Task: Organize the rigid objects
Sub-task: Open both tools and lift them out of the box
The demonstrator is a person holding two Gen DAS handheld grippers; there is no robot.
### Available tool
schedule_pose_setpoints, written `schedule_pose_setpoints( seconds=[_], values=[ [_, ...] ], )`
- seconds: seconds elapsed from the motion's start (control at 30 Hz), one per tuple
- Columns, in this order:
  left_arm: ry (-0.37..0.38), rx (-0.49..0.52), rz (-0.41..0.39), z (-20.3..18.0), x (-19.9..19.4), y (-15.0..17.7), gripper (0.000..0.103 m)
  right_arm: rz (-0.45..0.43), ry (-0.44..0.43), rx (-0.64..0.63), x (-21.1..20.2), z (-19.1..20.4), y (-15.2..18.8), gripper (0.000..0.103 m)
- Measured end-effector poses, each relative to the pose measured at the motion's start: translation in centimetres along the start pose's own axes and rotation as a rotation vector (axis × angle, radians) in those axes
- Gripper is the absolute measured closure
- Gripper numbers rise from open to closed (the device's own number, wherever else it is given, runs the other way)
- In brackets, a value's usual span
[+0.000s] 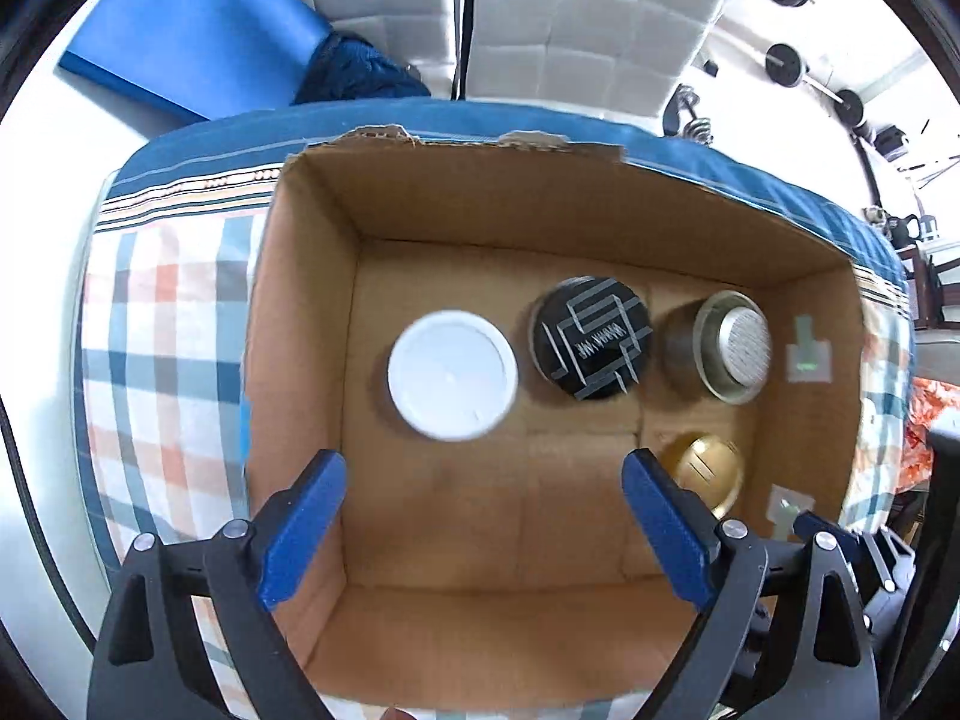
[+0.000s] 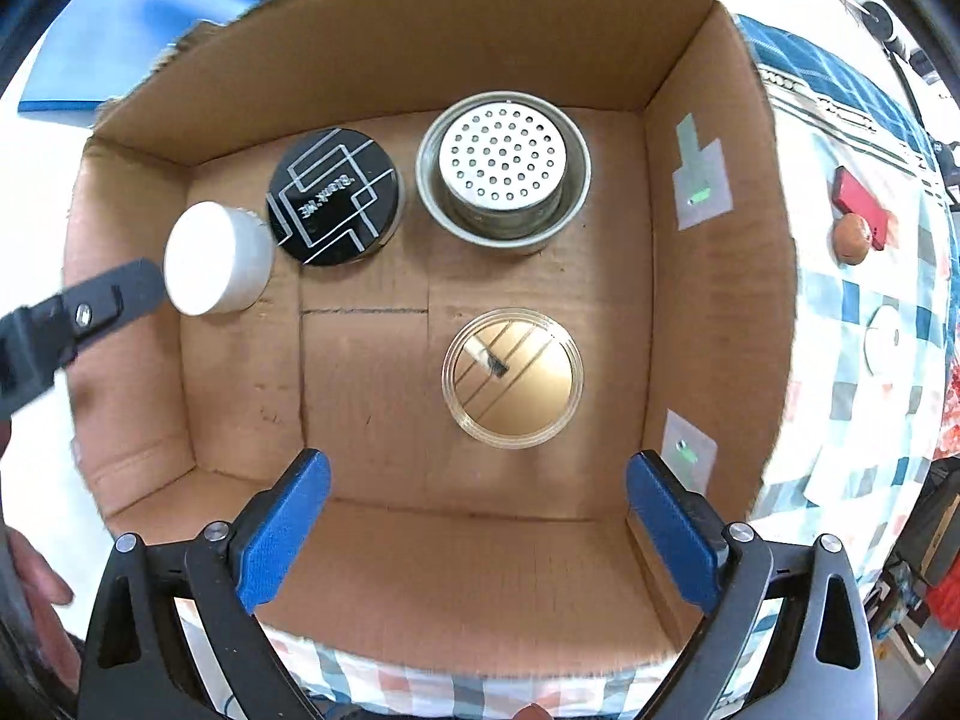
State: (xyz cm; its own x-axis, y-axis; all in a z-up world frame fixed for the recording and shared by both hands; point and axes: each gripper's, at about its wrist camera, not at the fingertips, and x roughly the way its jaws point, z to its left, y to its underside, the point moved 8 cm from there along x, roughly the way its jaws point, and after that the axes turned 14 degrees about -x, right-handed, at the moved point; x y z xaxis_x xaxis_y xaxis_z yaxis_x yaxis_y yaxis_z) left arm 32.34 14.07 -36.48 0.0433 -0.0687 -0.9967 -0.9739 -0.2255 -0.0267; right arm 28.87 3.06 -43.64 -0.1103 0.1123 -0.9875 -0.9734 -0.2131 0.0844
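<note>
Cardboard box (image 2: 384,48) holds four lids; both hand-held grippers gape empty; only right view shows red block (image 2: 859,201).

This is looking like a home, most likely a bedroom; a plaid bedsheet (image 1: 162,324) in orange, blue and white is covering the bed, with a blue striped border (image 1: 420,120) running along its far edge; a quilted white headboard (image 1: 540,12) is standing behind it; dumbbells (image 1: 786,63) are lying on the floor to the right; a blue mat (image 1: 198,30) is resting nearby.
</note>
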Motion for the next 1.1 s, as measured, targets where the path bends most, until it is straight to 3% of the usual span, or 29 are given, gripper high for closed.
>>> schedule_pose_setpoints(
  seconds=[0.23, 0.43, 0.77, 1.1],
  values=[
    [0.032, -0.008, -0.068, -0.2, -3.1, 3.4, 0.009, -0.060, 0.019, -0.047, -2.7, 1.2, 2.7, 0.002],
    [-0.019, 0.031, -0.136, 0.5, -5.2, 5.4, 0.009, -0.104, 0.020, -0.082, -7.2, 0.7, 5.1, 0.002],
    [0.029, 0.025, -0.193, -0.3, -9.0, 8.0, 0.009, -0.175, 0.016, -0.105, -11.4, 1.6, 8.1, 0.002],
    [0.067, 0.057, -0.253, -4.2, -11.5, 9.1, 0.009, -0.225, -0.018, -0.069, -13.4, -1.3, 10.0, 0.002]
  ],
)
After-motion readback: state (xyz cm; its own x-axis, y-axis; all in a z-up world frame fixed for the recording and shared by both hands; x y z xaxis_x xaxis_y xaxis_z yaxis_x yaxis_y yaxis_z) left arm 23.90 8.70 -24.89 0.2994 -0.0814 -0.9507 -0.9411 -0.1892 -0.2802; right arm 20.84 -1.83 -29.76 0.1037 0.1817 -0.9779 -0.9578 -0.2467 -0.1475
